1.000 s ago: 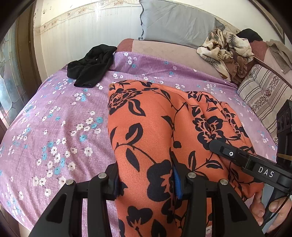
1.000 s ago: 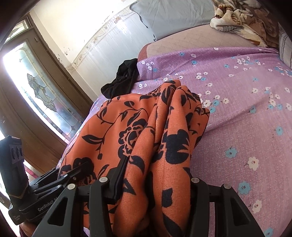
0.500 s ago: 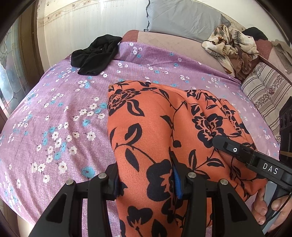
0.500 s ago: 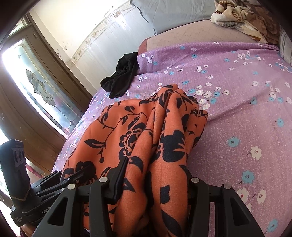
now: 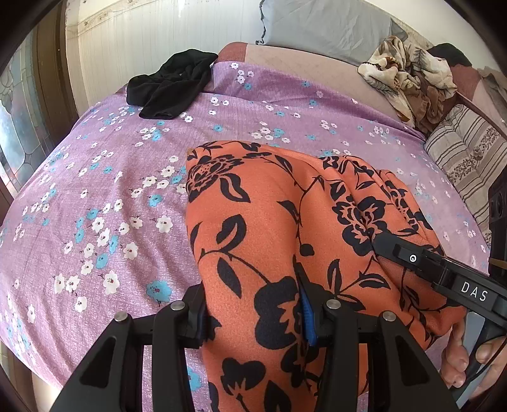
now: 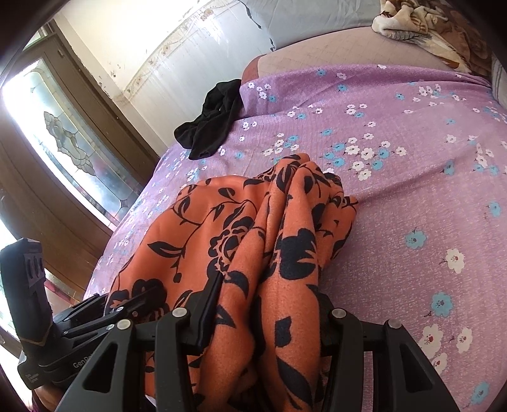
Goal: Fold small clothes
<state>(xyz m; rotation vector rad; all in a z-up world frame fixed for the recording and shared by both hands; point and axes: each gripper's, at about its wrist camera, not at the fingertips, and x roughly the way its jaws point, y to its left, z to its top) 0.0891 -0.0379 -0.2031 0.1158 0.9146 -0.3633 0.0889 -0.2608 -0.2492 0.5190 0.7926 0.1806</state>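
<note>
Left gripper: closing on the near edge of the orange floral garment, cloth bunching between its fingers, at 6 o'clock in its own view.
Right gripper: pinching the same edge just beside it, jaws narrowed onto gathered folds.
Why held so: both grips are sitting along one hem, probably so the cloth hangs taut for a fold.
Garment: draping from both grippers, its far end lying on the purple flowered bedsheet.
Black cloth: lying crumpled at 11 o'clock, well apart.
Pillow: resting at 12 o'clock.
Containers: none showing.
</note>
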